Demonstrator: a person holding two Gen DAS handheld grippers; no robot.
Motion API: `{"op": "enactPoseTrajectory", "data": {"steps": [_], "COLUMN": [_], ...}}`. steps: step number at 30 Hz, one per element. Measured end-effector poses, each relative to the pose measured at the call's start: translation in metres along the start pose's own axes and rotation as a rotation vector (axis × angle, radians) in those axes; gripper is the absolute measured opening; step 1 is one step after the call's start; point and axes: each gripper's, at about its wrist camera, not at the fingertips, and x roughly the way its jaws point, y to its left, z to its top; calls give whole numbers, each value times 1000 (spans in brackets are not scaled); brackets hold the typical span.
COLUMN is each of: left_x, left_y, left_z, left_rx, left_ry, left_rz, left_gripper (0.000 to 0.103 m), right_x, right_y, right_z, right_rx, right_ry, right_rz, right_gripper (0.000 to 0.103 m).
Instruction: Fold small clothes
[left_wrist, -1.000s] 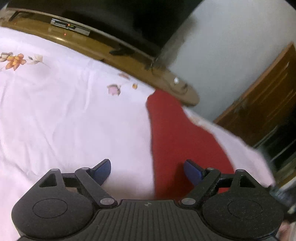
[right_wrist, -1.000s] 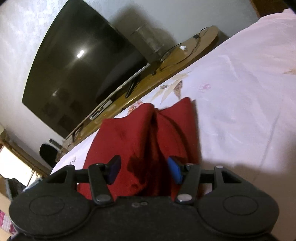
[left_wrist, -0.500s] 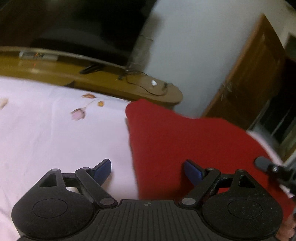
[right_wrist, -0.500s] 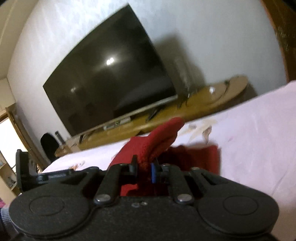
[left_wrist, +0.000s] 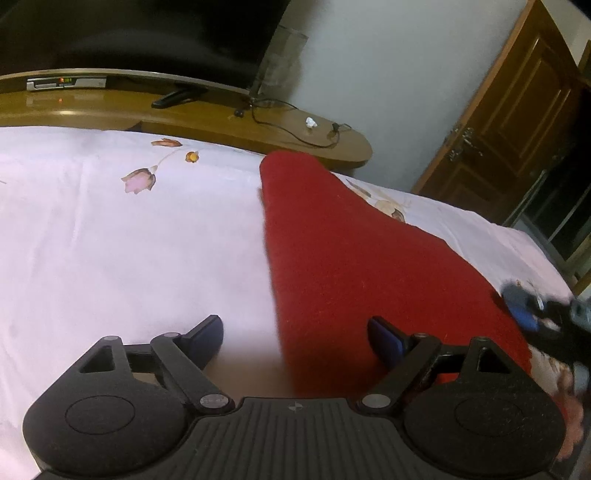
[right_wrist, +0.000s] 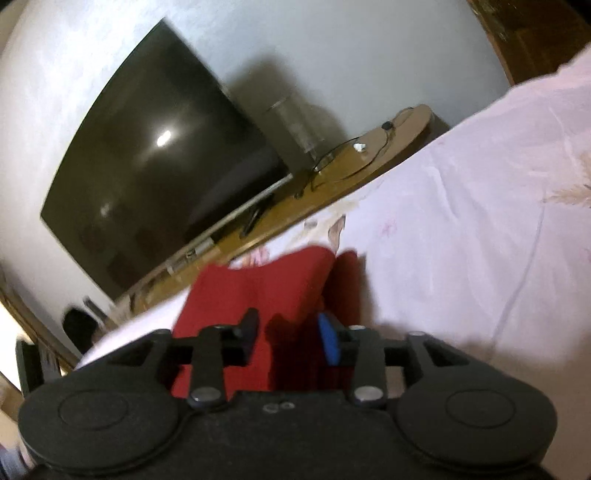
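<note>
Left gripper (left_wrist: 295, 334) gapes empty; right gripper (right_wrist: 290, 338) has just been opening, red cloth (right_wrist: 280, 291) loose between; smooth fold flat.

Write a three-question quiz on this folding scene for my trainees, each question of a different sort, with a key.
1. True or false: the left gripper is clamped on the red cloth.
2. What does the red cloth lie on? A: a wooden floor. B: a pink floral bedsheet. C: a glass table.
3. In a word, what large dark thing stands on the wooden unit beyond the bed?

Key
1. False: its jaws stand wide open over the cloth's near edge.
2. B.
3. A television.
</note>
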Motion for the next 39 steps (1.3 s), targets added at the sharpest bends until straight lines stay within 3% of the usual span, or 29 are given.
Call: {"op": "enactPoseTrajectory", "data": {"steps": [6,7,8,10,12,14,15,18,21,24,26,27,30,33,35,36,39], "left_x": [8,7,5,2,10,19,22,29,31,17,-4,-15,-43,-41,-30,-29,-54], "left_y": [5,5,4,0,-4,-7,-9,-13,-16,-16,-14,-11,6,12,8,7,3], "left_z": [8,10,12,15,17,17,18,20,23,24,19,15,-6,-18,-19,-20,-23], "left_rx": [1,0,5,17,25,18,22,45,57,61,83,79,13,-23,12,25,29], "left_ry": [31,30,14,-13,9,34,41,60,73,53,9,-5,-29,-14,27,24,-13], "left_rz": [-16,-10,0,9,26,28,37,56,63,65,50,42,-4,-17,15,25,19], "left_gripper": [86,86,85,86,86,89,91,96,97,97,97,97,97,97,97,97,97], "right_x": [45,51,53,38,24,34,42,44,45,45,31,22,-14,-34,-19,-11,-15], "right_y": [-32,-34,-35,-18,2,8,0,-18,-12,-6,1,7,27,41,42,39,27], "right_z": [28,28,28,29,22,10,5,-1,-3,2,10,13,4,-17,-35,-40,-38], "right_rx": [147,169,173,73,-54,-138,-119,-51,-84,-82,-102,-120,-162,-196,-262,-281,-180], "right_ry": [105,107,88,-7,-90,-66,-27,-7,2,14,-21,-34,-27,-5,68,115,110], "right_rz": [114,122,114,49,-18,-140,-174,-179,-206,-226,-215,-198,-155,-142,-218,-286,-276], "right_gripper": [41,34,8,8,8,8,8,8,11,25,42,43,43,47,37,40,40]}}
